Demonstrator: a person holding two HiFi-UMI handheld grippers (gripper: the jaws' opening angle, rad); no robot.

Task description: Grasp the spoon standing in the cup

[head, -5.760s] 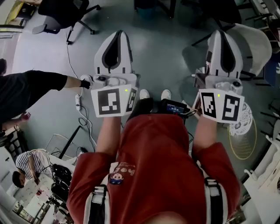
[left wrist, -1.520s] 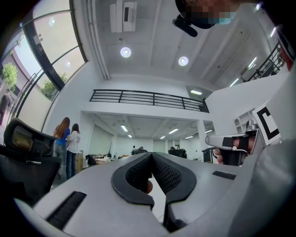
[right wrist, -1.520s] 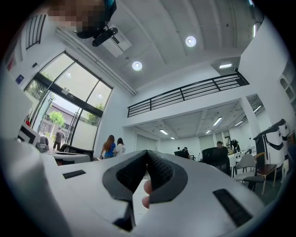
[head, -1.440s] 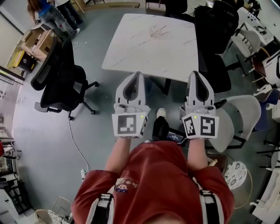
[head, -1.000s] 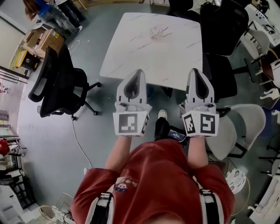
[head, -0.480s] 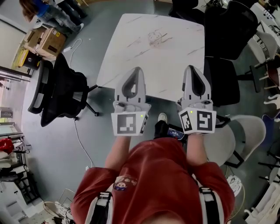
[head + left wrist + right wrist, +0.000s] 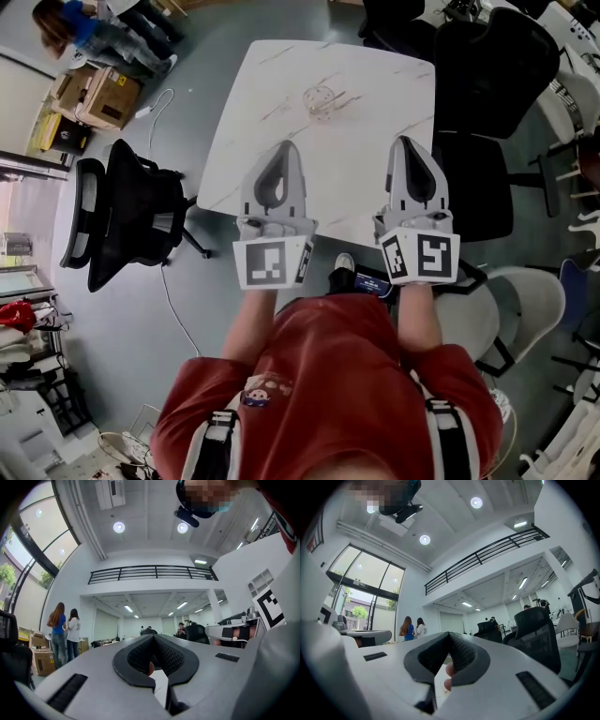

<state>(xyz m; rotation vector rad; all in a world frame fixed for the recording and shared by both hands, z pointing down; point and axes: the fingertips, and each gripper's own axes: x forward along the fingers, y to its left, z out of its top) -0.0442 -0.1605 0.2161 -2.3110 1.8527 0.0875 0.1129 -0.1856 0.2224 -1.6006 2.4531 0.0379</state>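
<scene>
Cup [image 7: 319,98] w/ spoon [image 7: 327,95] well ahead of L gripper [image 7: 284,148], R gripper [image 7: 405,143]; jaws shut.

Cup [image 7: 320,98] on far half of bench [image 7: 253,141]; left gripper [image 7: 283,150] and right gripper [image 7: 406,144] side by side above near edge; office chair [image 7: 131,217] left of bench.

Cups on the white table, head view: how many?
1. The cup stands toward the far side of the table, beyond the left tool and right tool, which cover part of the near edge and might hide another.

Glossy marbled table [image 7: 384,103], clear glassy cup [image 7: 319,98]
</scene>
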